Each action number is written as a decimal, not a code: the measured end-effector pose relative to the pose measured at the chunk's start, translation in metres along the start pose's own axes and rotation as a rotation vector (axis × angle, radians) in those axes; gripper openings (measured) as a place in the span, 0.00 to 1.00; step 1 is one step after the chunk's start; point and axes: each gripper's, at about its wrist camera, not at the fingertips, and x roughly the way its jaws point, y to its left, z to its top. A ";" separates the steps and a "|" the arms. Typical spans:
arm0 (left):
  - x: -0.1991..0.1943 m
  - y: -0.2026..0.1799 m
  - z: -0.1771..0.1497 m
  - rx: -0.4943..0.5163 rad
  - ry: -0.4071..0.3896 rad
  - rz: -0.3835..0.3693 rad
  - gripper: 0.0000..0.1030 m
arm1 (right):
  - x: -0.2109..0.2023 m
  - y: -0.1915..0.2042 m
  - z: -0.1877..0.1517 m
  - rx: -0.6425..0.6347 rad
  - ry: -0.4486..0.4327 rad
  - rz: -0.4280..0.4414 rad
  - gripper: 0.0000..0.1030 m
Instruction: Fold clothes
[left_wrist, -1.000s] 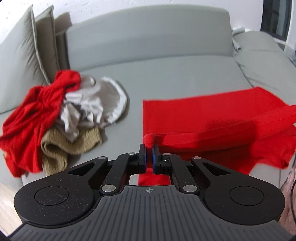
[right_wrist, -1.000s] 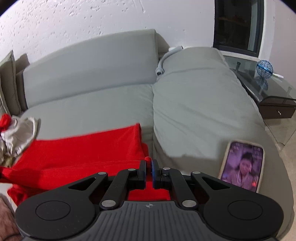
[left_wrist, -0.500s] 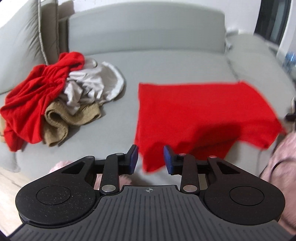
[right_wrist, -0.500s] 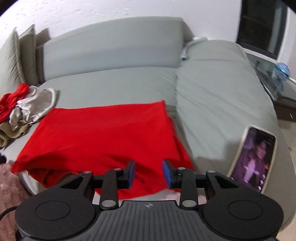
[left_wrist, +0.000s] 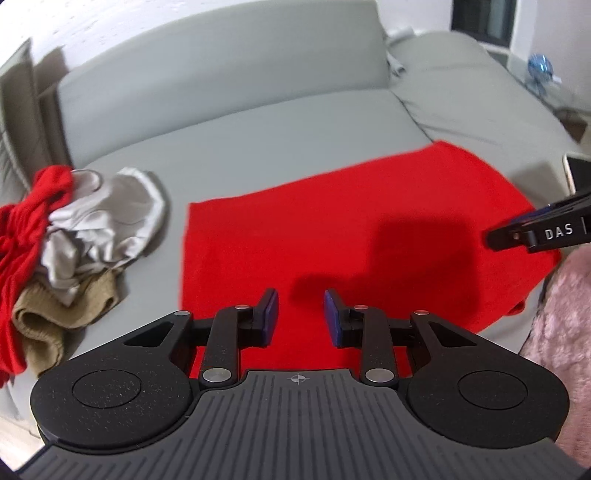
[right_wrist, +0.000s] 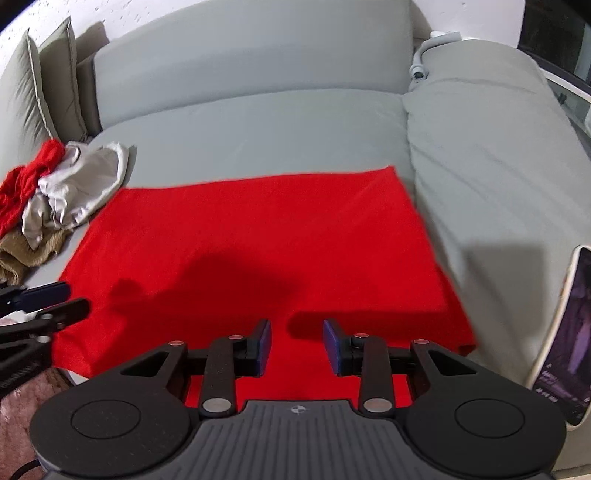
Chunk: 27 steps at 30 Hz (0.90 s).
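Observation:
A red garment (left_wrist: 332, 236) lies flat, folded into a rectangle, on the grey sofa seat (left_wrist: 258, 140); it also fills the middle of the right wrist view (right_wrist: 258, 240). My left gripper (left_wrist: 300, 319) is open and empty above the garment's near edge. My right gripper (right_wrist: 296, 347) is open and empty above the near edge further right. The right gripper's tip shows at the right edge of the left wrist view (left_wrist: 532, 232). The left gripper's tip shows at the left edge of the right wrist view (right_wrist: 44, 306).
A pile of unfolded clothes, red (left_wrist: 26, 221), pale grey (left_wrist: 103, 214) and tan (left_wrist: 55, 314), lies left of the garment. A phone (right_wrist: 565, 339) with a lit screen lies on the right cushion. Cushions (right_wrist: 37, 92) stand at the far left.
Both grippers let go of the red garment's edge and opened. The lifted edge came down, and the garment now lies flat. Both grippers rose and drew back a little.

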 end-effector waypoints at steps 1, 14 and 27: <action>0.009 -0.004 -0.005 0.026 0.075 -0.003 0.32 | 0.005 0.001 -0.004 -0.001 0.027 -0.003 0.34; -0.028 0.043 -0.018 -0.154 0.052 -0.003 0.36 | -0.035 -0.009 -0.041 0.003 0.026 0.015 0.39; -0.014 0.046 -0.014 -0.191 0.057 -0.002 0.48 | -0.036 -0.056 -0.043 0.237 -0.039 0.082 0.40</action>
